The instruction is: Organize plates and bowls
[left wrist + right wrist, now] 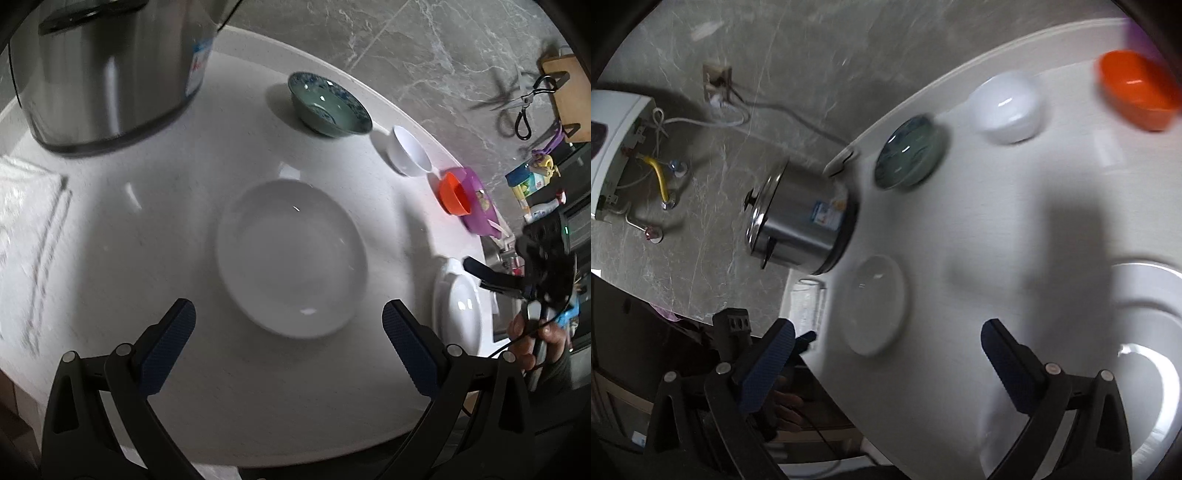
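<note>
A white plate [291, 258] lies mid-counter, just beyond my open, empty left gripper [288, 314]. Behind it stand a green patterned bowl [328, 105], a small white bowl [410, 149], and an orange bowl [456, 194] resting on a purple plate [480, 206]. White stacked plates [460, 310] sit at the right edge, where my right gripper [476, 275] hovers over their rim. In the right wrist view, the right gripper [886, 336] is open and empty above the counter, with the white plate [873, 310], green bowl [910, 153], white bowl [1006, 107], orange bowl [1134, 94] and stacked plates [1145, 332] around it.
A steel pot [107, 70] with a lid stands at the back left; it also shows in the right wrist view [803, 225]. A clear plastic sheet [29, 221] lies at the left. Scissors [524, 107] and bottles [532, 181] lie beyond the counter's right edge.
</note>
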The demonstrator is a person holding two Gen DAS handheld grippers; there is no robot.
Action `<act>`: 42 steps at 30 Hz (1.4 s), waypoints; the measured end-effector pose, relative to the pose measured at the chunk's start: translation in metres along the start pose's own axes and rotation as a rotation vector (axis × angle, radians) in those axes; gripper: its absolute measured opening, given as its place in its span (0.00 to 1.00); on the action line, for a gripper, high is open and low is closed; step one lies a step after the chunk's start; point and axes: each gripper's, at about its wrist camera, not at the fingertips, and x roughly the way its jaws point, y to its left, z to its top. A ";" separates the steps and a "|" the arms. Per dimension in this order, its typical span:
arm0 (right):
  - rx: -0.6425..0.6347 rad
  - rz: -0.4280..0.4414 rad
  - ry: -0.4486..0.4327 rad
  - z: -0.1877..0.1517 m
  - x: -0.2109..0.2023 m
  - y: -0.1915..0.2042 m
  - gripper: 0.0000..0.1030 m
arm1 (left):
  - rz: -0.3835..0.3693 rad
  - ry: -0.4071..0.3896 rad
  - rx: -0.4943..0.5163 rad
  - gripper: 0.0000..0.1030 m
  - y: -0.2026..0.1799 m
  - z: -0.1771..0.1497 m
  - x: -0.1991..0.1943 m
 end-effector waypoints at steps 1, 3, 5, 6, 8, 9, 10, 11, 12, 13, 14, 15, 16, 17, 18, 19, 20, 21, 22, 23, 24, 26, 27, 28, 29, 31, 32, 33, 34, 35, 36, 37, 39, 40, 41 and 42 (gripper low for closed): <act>-0.004 0.002 0.021 0.004 0.017 0.005 1.00 | 0.000 -0.013 0.009 1.00 0.006 0.001 0.000; -0.011 -0.006 0.069 0.007 0.045 0.011 1.00 | -0.005 -0.019 0.022 1.00 0.016 0.005 0.006; -0.012 -0.022 0.107 0.009 0.066 0.013 1.00 | -0.038 0.028 -0.007 1.00 0.027 0.011 0.019; -0.011 -0.036 0.121 0.008 0.072 0.011 1.00 | -0.063 0.050 -0.032 1.00 0.036 0.017 0.026; 0.003 -0.046 0.141 0.009 0.086 0.005 0.98 | -0.101 0.069 -0.062 1.00 0.048 0.024 0.037; 0.017 -0.054 0.150 0.009 0.092 0.001 0.94 | -0.114 0.077 -0.063 1.00 0.052 0.027 0.041; 0.033 -0.062 0.158 0.009 0.097 -0.004 0.89 | -0.119 0.085 -0.062 1.00 0.054 0.032 0.046; 0.050 -0.062 0.167 0.008 0.101 -0.008 0.88 | -0.108 0.097 -0.061 1.00 0.057 0.036 0.051; 0.070 -0.065 0.175 0.008 0.105 -0.012 0.85 | -0.097 0.109 -0.060 0.99 0.061 0.039 0.056; 0.085 -0.070 0.183 0.006 0.108 -0.016 0.83 | -0.090 0.120 -0.060 0.98 0.065 0.038 0.059; 0.101 -0.089 0.182 0.005 0.110 -0.019 0.82 | -0.092 0.130 -0.059 0.98 0.069 0.041 0.064; 0.105 -0.098 0.187 0.004 0.113 -0.021 0.82 | -0.092 0.136 -0.054 0.98 0.071 0.043 0.068; 0.115 -0.103 0.190 0.004 0.116 -0.022 0.82 | -0.080 0.136 -0.047 0.98 0.072 0.046 0.071; 0.129 -0.091 0.185 0.003 0.117 -0.026 0.80 | -0.072 0.137 -0.040 0.98 0.071 0.046 0.073; 0.141 -0.079 0.179 0.003 0.118 -0.028 0.79 | -0.074 0.138 -0.037 0.98 0.070 0.046 0.074; 0.146 -0.076 0.172 0.004 0.119 -0.028 0.80 | -0.080 0.140 -0.034 0.98 0.068 0.048 0.077; 0.145 -0.076 0.168 0.005 0.120 -0.028 0.80 | -0.082 0.144 -0.033 0.97 0.066 0.050 0.081; 0.136 -0.081 0.170 0.005 0.120 -0.027 0.80 | -0.089 0.145 -0.029 0.97 0.065 0.052 0.082; 0.127 -0.085 0.175 0.005 0.122 -0.025 0.80 | -0.096 0.147 -0.023 0.97 0.064 0.052 0.082; 0.121 -0.088 0.181 0.005 0.123 -0.024 0.80 | -0.096 0.153 -0.012 0.97 0.063 0.053 0.085; 0.122 -0.087 0.187 0.005 0.124 -0.023 0.80 | -0.094 0.153 -0.007 0.97 0.062 0.050 0.084; 0.130 -0.079 0.192 0.006 0.126 -0.024 0.79 | -0.099 0.154 -0.007 0.92 0.061 0.050 0.087; 0.132 -0.078 0.192 0.007 0.127 -0.023 0.79 | -0.097 0.153 -0.010 0.82 0.062 0.049 0.087; 0.135 -0.077 0.197 0.008 0.128 -0.024 0.75 | -0.102 0.158 -0.018 0.77 0.064 0.048 0.087; 0.140 -0.072 0.202 0.008 0.128 -0.025 0.74 | -0.116 0.162 -0.030 0.72 0.066 0.048 0.088; 0.156 -0.057 0.210 0.008 0.129 -0.028 0.69 | -0.133 0.162 -0.036 0.70 0.069 0.047 0.086; 0.159 -0.055 0.212 0.008 0.129 -0.029 0.68 | -0.129 0.163 -0.034 0.68 0.070 0.048 0.087; 0.158 -0.055 0.215 0.008 0.129 -0.030 0.66 | -0.128 0.164 -0.036 0.68 0.070 0.049 0.087; 0.157 -0.054 0.220 0.008 0.130 -0.029 0.64 | -0.133 0.164 -0.042 0.68 0.071 0.050 0.087; 0.154 -0.053 0.227 0.008 0.130 -0.029 0.63 | -0.136 0.164 -0.046 0.66 0.072 0.050 0.088; 0.149 -0.059 0.231 0.008 0.131 -0.029 0.59 | -0.141 0.167 -0.049 0.58 0.074 0.051 0.088; 0.146 -0.062 0.237 0.008 0.132 -0.029 0.57 | -0.151 0.176 -0.053 0.52 0.077 0.050 0.088; 0.152 -0.061 0.244 0.008 0.134 -0.031 0.51 | -0.155 0.193 -0.058 0.35 0.078 0.048 0.089; 0.155 -0.063 0.245 0.008 0.135 -0.031 0.49 | -0.156 0.198 -0.058 0.33 0.078 0.048 0.091; 0.157 -0.063 0.247 0.008 0.135 -0.031 0.48 | -0.158 0.200 -0.061 0.32 0.078 0.048 0.091; 0.159 -0.063 0.248 0.008 0.135 -0.032 0.47 | -0.158 0.198 -0.064 0.32 0.078 0.047 0.091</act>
